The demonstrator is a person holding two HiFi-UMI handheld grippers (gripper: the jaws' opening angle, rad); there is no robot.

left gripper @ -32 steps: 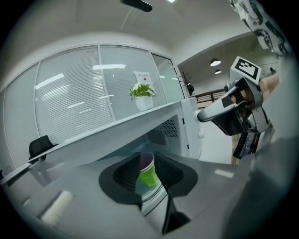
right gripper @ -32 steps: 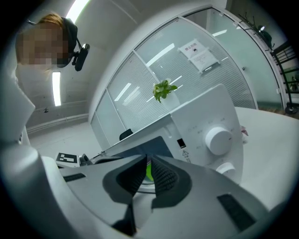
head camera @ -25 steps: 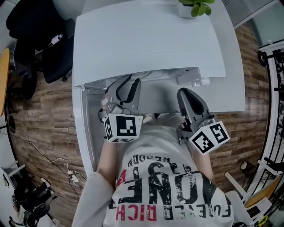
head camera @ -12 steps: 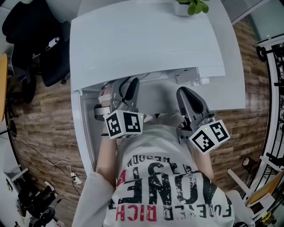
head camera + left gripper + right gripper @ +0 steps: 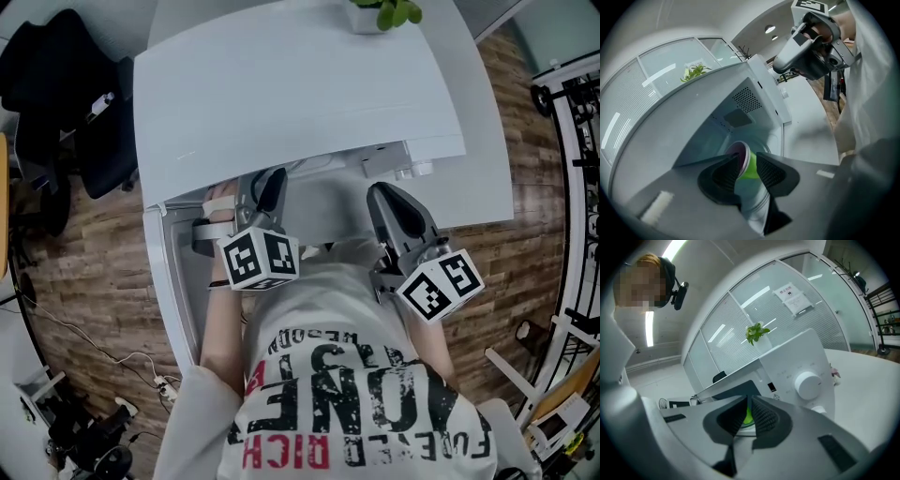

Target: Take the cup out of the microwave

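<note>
Two tongs are up at the microwave (image 5: 300, 94). In the head view its door (image 5: 176, 281) hangs open on the 9 o'clock side.

Left tongs (image 5: 748, 157): pads spread wide, having just been opening, and reaching into the cavity. The cup (image 5: 746, 165) sits inside the cavity between the pads, at 12 o'clock from the tips. It has a green wall and a purplish inside. One pad overlaps the rim in the left gripper view, but I see no squeeze on the cup, so I log it as not gripped.

Right tongs (image 5: 749, 411): pads almost together with only a thin slit, and nothing in them. A sliver of green shows through the slit. These tongs hang outside the microwave front, with the control knob (image 5: 807, 384) at their 2 o'clock.

Plant (image 5: 384, 11) stands on the microwave top at 12 o'clock in the head view. Desk (image 5: 492, 178) carries the microwave.
</note>
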